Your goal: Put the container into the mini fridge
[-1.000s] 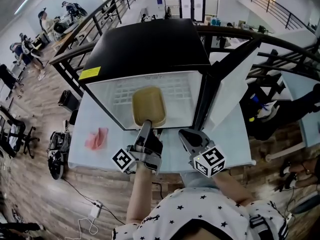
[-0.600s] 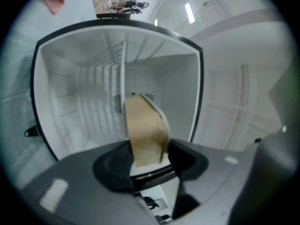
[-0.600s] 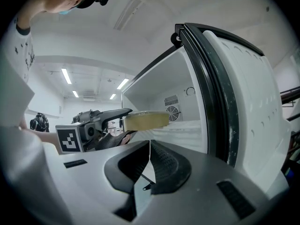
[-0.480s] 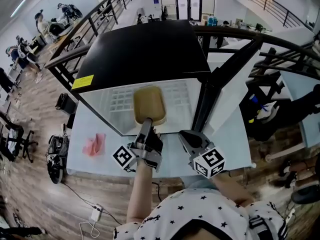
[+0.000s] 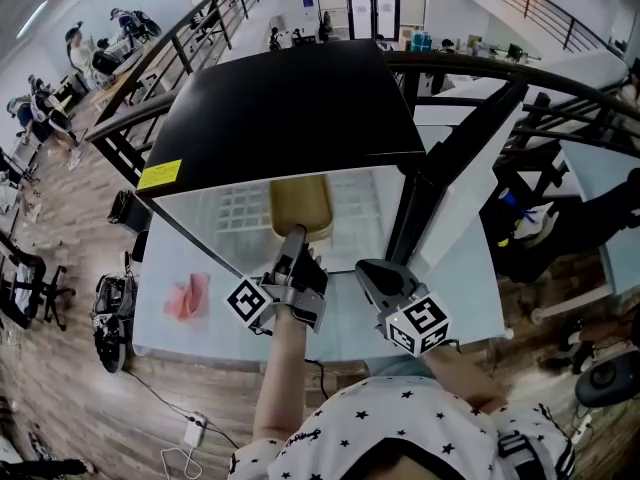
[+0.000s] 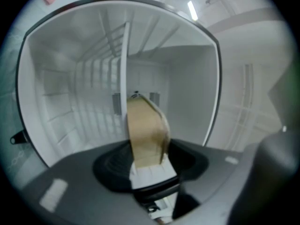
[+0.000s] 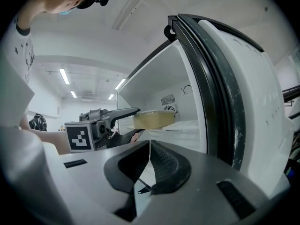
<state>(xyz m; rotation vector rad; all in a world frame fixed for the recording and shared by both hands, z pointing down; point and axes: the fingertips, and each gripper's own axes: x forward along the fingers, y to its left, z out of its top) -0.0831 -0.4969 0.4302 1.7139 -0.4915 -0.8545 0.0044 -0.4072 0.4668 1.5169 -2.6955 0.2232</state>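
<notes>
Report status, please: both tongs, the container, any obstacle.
Left tongs shut on container rim, container inside mini fridge. Right tongs shut, empty, beside open door. No obstacle seen.

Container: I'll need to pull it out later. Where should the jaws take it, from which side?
Take the container by its near end rim, coming from the mini fridge front: that thin edge faces out, its walls flank the rest.

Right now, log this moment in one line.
left gripper: shut on tan container | placement: inside open mini fridge | right gripper: shut, empty
</notes>
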